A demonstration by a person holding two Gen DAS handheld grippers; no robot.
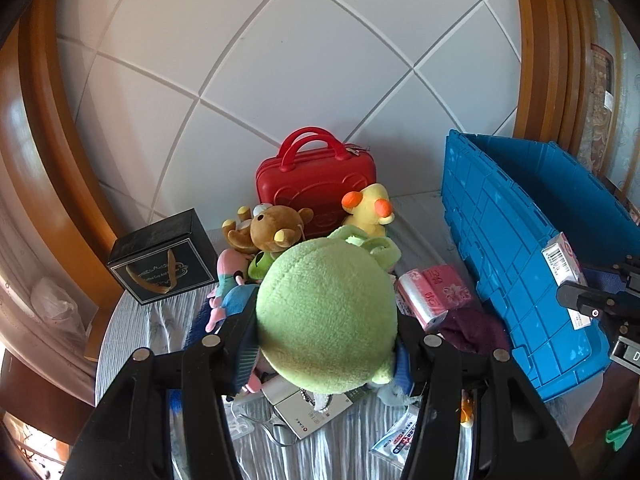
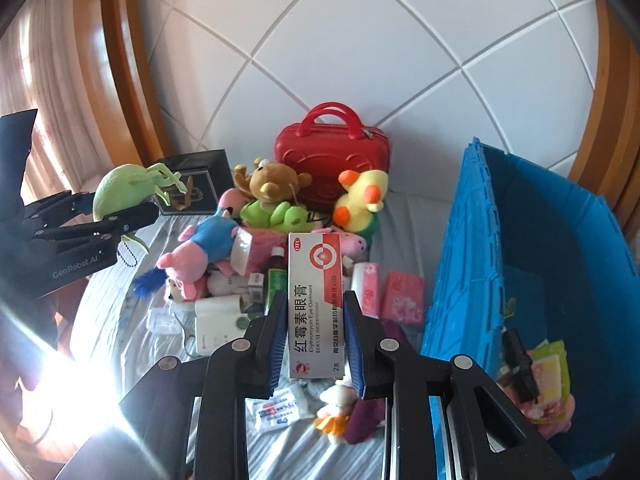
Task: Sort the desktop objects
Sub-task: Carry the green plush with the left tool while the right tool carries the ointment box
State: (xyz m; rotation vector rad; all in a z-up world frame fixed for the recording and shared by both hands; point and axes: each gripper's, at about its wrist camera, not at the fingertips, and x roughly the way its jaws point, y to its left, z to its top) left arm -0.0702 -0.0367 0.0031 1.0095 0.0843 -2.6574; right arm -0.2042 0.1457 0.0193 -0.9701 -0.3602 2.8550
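My left gripper [image 1: 326,336] is shut on a green plush frog [image 1: 326,312] and holds it above the cluttered table; the frog also shows in the right wrist view [image 2: 120,194], held at the far left. My right gripper [image 2: 316,336] is shut on a white and red eye ointment box [image 2: 316,300], lifted over the pile; the box shows at the right edge of the left wrist view [image 1: 564,260]. A blue crate [image 2: 480,264] stands open at the right with several items inside.
A red case [image 2: 332,152] stands at the back wall. A brown bear [image 2: 272,188], a yellow duck [image 2: 360,200], a pink pig [image 2: 204,244], pink tissue packs [image 2: 400,296] and small boxes lie heaped on the striped cloth. A black box [image 1: 160,264] sits back left.
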